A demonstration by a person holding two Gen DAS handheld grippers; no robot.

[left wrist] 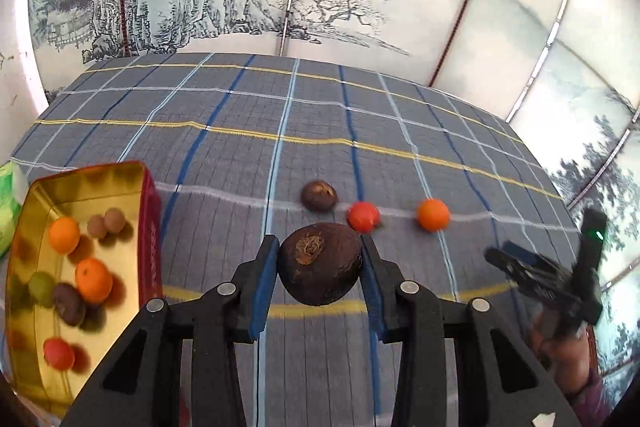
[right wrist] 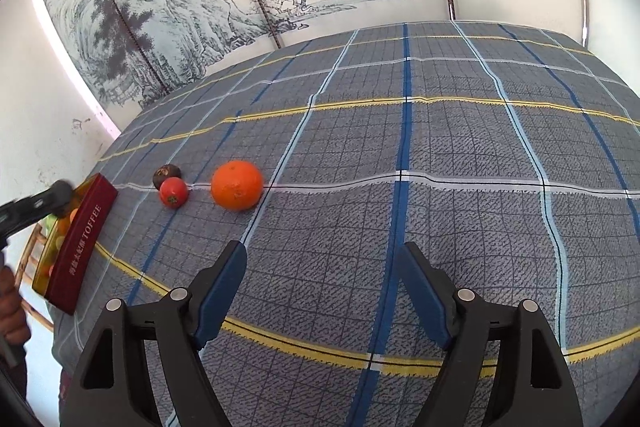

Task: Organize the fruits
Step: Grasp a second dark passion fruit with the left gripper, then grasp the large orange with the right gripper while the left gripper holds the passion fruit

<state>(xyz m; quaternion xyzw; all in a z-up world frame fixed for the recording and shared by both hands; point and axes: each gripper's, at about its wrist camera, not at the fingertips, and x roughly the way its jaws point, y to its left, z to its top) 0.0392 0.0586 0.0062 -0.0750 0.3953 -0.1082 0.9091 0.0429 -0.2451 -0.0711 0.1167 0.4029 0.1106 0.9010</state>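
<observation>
My left gripper (left wrist: 320,269) is shut on a dark brown round fruit (left wrist: 320,263), held above the plaid cloth. On the cloth beyond it lie a smaller brown fruit (left wrist: 319,195), a red fruit (left wrist: 363,216) and an orange (left wrist: 433,214). At the left stands a gold tin (left wrist: 86,183) with red sides holding several fruits. My right gripper (right wrist: 322,283) hangs open over bare cloth, nothing between its fingers. In the right wrist view the orange (right wrist: 237,184), red fruit (right wrist: 173,192) and brown fruit (right wrist: 167,174) lie ahead and left, beside the tin (right wrist: 82,251).
A plaid grey cloth (right wrist: 440,155) covers the table, whose far edge meets painted landscape wall panels. A green packet (left wrist: 9,203) lies behind the tin. A person's hand (right wrist: 12,307) shows at the left edge, and the other gripper (left wrist: 548,275) at the right.
</observation>
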